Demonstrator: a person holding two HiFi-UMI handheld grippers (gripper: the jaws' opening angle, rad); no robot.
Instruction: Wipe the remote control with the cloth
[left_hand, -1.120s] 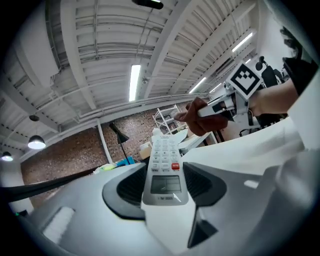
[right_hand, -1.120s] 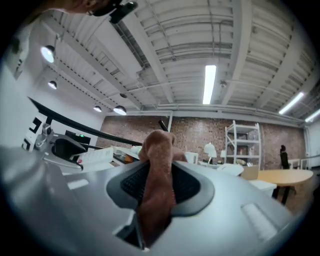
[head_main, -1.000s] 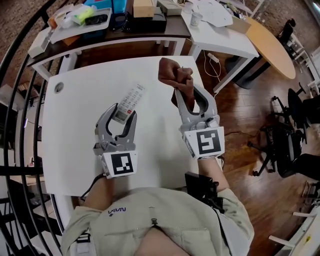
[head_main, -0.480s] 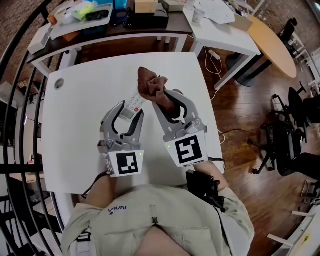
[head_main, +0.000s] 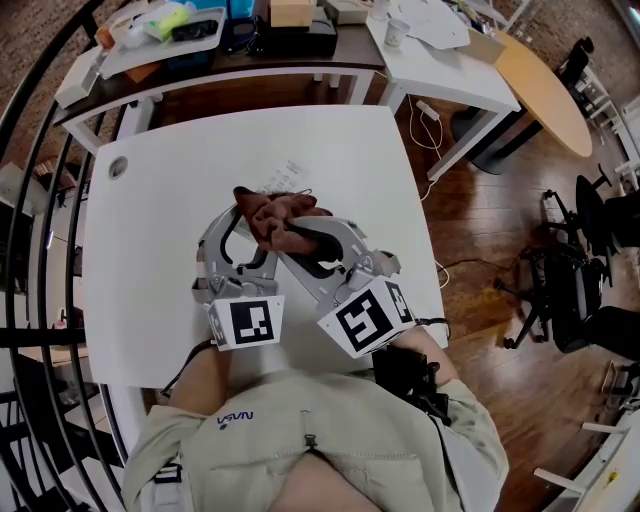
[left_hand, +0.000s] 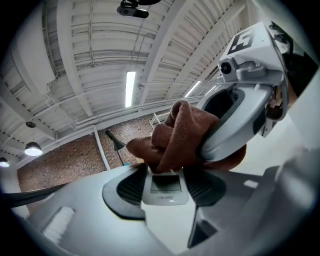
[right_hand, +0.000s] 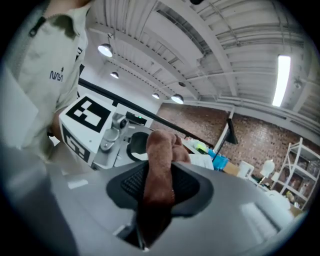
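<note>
Right hand-held gripper (right_hand: 159, 186) clamping cloth (head_main: 270, 212), apparently covering remote control (left_hand: 165, 187), desk (head_main: 450, 80) beyond

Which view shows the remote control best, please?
The left gripper view: the remote control sits close-up between the jaws. In the head view the cloth hides most of it; the right gripper view does not show it.

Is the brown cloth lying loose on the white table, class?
No: the cloth is pinched between the jaws of the right tool, which presses it onto the remote control.
</note>
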